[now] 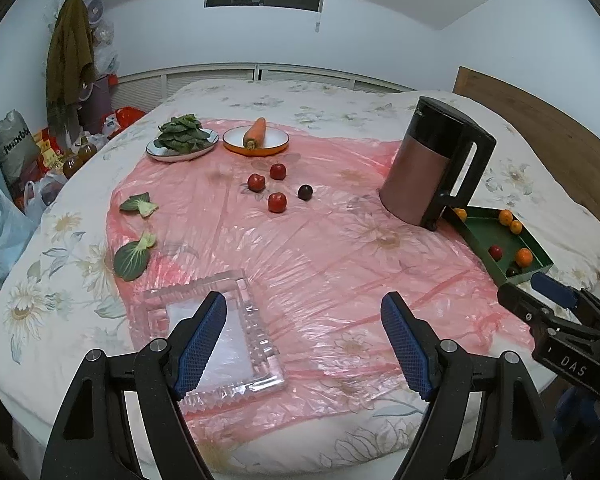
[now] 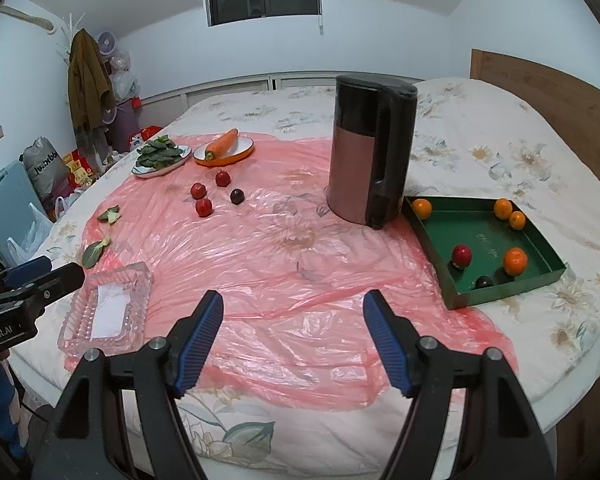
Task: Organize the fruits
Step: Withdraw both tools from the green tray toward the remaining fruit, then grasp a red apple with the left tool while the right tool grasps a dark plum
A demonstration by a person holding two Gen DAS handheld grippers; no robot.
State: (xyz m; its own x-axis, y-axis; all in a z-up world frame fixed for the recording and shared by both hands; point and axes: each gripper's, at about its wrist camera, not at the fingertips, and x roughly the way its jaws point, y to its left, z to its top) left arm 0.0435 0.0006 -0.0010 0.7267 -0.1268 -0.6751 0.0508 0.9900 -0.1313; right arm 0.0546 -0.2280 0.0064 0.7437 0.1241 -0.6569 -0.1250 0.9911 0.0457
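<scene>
Three red fruits (image 1: 277, 202) (image 2: 203, 207) and one dark plum (image 1: 305, 192) (image 2: 237, 196) lie loose on the pink plastic sheet (image 1: 300, 256) (image 2: 260, 256). A green tray (image 1: 474, 236) (image 2: 432, 236) at the right holds several oranges (image 2: 515, 261), a red fruit (image 2: 461, 255) and a dark plum (image 2: 483, 281). A clear glass tray (image 1: 260, 344) (image 2: 76, 320) lies at the near left. My left gripper (image 1: 304, 342) is open and empty beside the glass tray. My right gripper (image 2: 293, 340) is open and empty over the sheet's near edge.
A brown and black kettle (image 1: 432, 164) (image 2: 370, 152) stands beside the green tray. At the back, a plate of greens (image 1: 182, 140) (image 2: 160, 156) and a carrot on an orange plate (image 1: 256, 138) (image 2: 224, 146). Two loose leaves (image 1: 134, 256) lie at left. A wooden headboard (image 2: 548, 92) stands at the right.
</scene>
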